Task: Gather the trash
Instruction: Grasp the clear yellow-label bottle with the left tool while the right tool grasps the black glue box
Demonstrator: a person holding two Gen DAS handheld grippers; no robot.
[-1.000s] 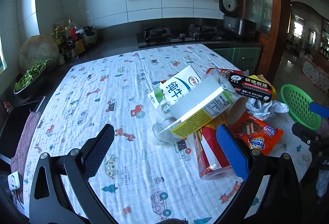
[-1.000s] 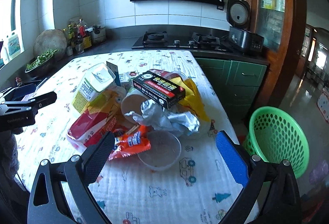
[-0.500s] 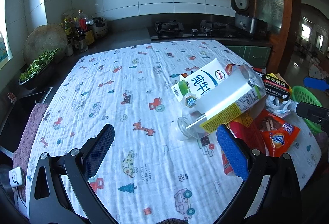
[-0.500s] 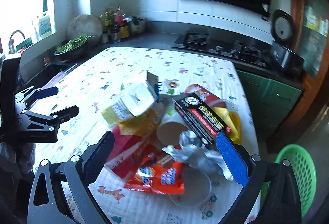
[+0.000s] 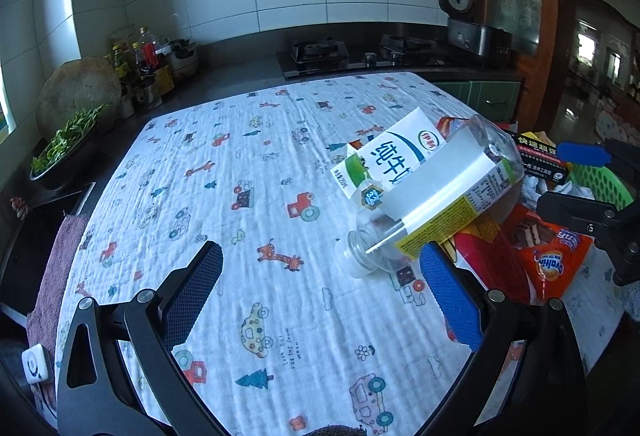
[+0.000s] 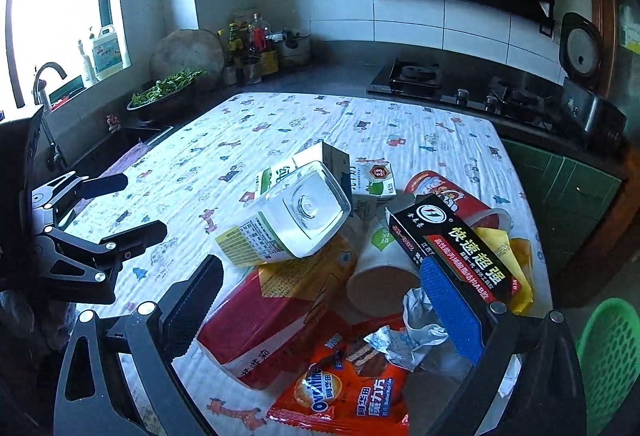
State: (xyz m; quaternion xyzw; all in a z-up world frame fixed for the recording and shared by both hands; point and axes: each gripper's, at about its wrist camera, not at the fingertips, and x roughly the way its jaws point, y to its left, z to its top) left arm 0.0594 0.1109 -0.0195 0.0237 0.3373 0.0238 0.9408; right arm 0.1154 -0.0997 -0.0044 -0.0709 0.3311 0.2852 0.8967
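Firstly, the left wrist view: your left gripper (image 5: 316, 290) stands with its jaws wide apart and empty above the cloth (image 5: 248, 171), short of the trash. The bottle (image 5: 436, 199) lies tilted on the pile, neck down toward you, leaning on the milk carton (image 5: 390, 159). Its support looks loose. If a finger nudges the neck on approach, I judge the bottle may roll off the heap and across the cloth. The right gripper (image 5: 580, 179) shows at the right edge, just beside the pile, so both tools crowd one spot and could collide.

Next, the right wrist view: your right gripper (image 6: 320, 300) is also spread and holds nothing, low over the heap. Its left finger sits by the red box (image 6: 272, 320); its blue pad (image 6: 450, 312) overlaps the black box (image 6: 452, 248) and the foil (image 6: 416, 332). The orange packet (image 6: 344, 392) lies nearest you. Closing here could catch several items at once, or pinch thin wrapper that slips free. The cup (image 6: 380, 268) is buried and may drag neighbours out. The green basket (image 6: 608, 360) sits off the table to the right, below its edge; anything knocked that way may miss it.
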